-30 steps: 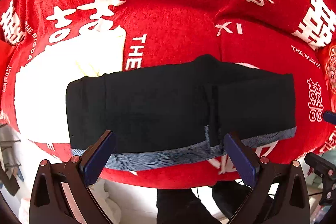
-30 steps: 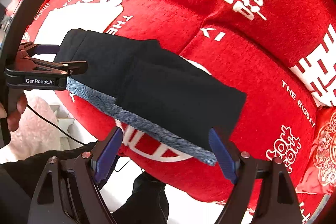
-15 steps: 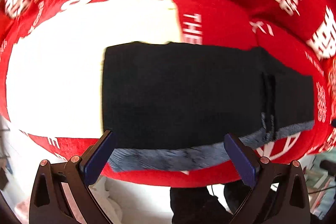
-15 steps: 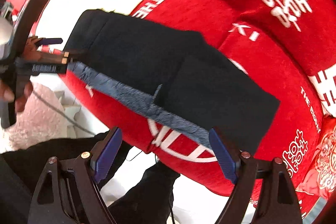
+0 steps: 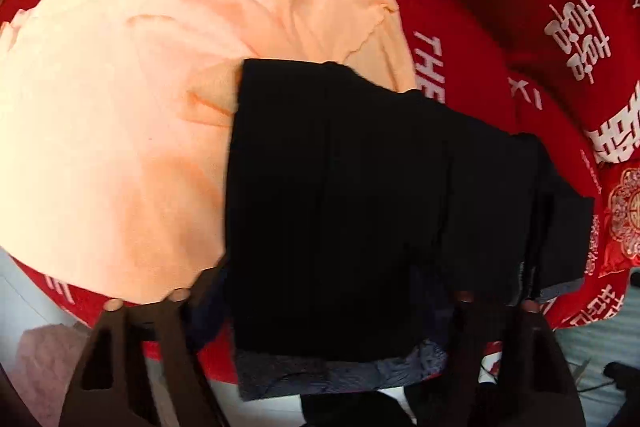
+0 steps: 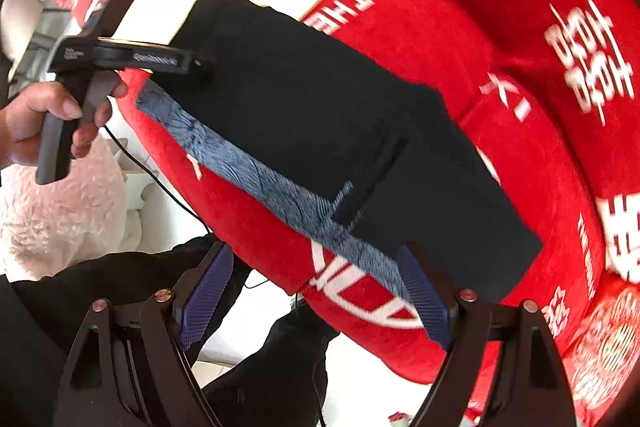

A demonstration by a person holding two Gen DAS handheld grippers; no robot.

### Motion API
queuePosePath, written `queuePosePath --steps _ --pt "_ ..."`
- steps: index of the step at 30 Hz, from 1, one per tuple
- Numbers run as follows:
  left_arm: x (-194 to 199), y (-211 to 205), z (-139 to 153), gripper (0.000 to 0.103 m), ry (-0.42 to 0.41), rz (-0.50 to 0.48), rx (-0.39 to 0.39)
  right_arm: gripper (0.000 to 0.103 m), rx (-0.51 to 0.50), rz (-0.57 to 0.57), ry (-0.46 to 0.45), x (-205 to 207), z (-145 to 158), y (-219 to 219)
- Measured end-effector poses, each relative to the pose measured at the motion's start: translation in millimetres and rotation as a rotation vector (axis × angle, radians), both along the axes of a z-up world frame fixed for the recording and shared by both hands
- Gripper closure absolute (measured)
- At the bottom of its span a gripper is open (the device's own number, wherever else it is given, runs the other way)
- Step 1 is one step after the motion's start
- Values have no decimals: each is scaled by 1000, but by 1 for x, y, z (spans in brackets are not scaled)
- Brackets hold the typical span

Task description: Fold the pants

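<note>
The dark folded pants [image 5: 380,195] with a blue-grey patterned waistband [image 6: 276,187] lie across the red printed cushion. In the left wrist view the left gripper [image 5: 332,311] is open, its fingers straddling the pants' left near edge, with cloth lying over the gap. In the right wrist view the left gripper [image 6: 200,61] reaches over the pants' left end. The right gripper [image 6: 312,291] is open and empty, held just off the cushion's front edge below the waistband, near the pants' right end [image 6: 460,211].
A pale peach cloth [image 5: 140,127] lies on the red cushion [image 6: 500,47] left of and under the pants. The person's dark-clad legs [image 6: 132,287] and a fluffy pink rug [image 6: 48,211] are below the cushion's front edge. A cable [image 6: 160,183] hangs there.
The left gripper has moved forward over the pants' left end, so the cloth now lies between its fingers. The right gripper has drawn closer to the waistband edge and stays open.
</note>
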State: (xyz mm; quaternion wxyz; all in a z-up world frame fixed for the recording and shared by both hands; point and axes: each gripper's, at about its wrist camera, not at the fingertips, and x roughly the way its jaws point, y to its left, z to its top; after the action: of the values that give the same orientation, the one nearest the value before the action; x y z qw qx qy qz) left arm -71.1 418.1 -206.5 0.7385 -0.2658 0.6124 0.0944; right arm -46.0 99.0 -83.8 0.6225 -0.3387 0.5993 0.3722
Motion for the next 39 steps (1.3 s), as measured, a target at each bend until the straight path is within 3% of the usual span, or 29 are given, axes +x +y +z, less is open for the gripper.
queuePosePath --steps 4,9,14,18,22,24,30,33,35,37,39 --pt "-4 -2 11 46 -7 -15 41 16 18 132 -50 11 -3 25" --pt "-5 -2 14 49 -19 -7 63 16 75 252 -22 40 -21 64" --pt "-17 3 12 49 -63 -3 58 16 181 503 33 53 -38 124" --pt "-32 3 17 48 -85 -16 63 16 233 606 177 71 -66 172" --pt "-33 -1 18 44 -91 -35 87 16 241 702 230 73 -91 216" --pt "-36 -2 20 30 -82 -55 96 18 240 760 256 63 -100 233" --pt "-61 1 27 29 -97 -62 70 23 177 890 350 37 -124 262" --pt "-70 3 31 29 -100 -73 74 38 134 876 383 42 -135 269" --pt "-75 5 35 29 -115 -63 61 63 143 857 411 48 -125 268" --pt "-82 7 42 29 -139 -45 39 75 166 884 396 49 -113 260" --pt "-76 16 44 29 -167 -36 13 79 196 910 371 47 -99 248"
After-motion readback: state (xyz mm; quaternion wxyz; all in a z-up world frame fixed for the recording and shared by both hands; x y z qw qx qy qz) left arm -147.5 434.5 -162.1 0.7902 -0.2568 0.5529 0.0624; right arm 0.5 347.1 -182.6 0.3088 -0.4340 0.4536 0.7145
